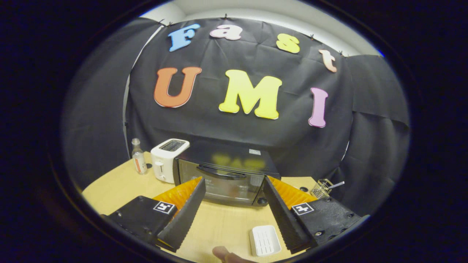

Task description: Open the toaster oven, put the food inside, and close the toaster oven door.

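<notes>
Table (120, 190): light wood, running under the fingers and on past them to the black cloth wall.
Toaster oven (225, 171): black, standing on the table just beyond the fingertips and framed between them; its glass door is closed, with a dark handle (221, 172) across the upper part of the door (a pale sticker sits on the oven's top).
Gripper (233, 182): held above the table, angled slightly down toward the oven front; fingers spread wide apart, nothing between them and nothing touched, the tips near the oven's lower corners but apart from it.
Toaster (167, 160): white, two-slot, beyond the left finger and just beside the oven's left side.
White tray (264, 240): small, ribbed, lying flat on the table close to the inner side of the right finger, nearer than the oven.
Food (226, 254): a rounded brownish piece at the near end of the table, between the fingers and left of the white tray (only part shows, so I cannot tell what it is).
Bottle (138, 157): clear, upright, capped, beyond the left finger and left of the toaster.
Wire holder (321, 188): small, beyond the right finger, right of the oven.
</notes>
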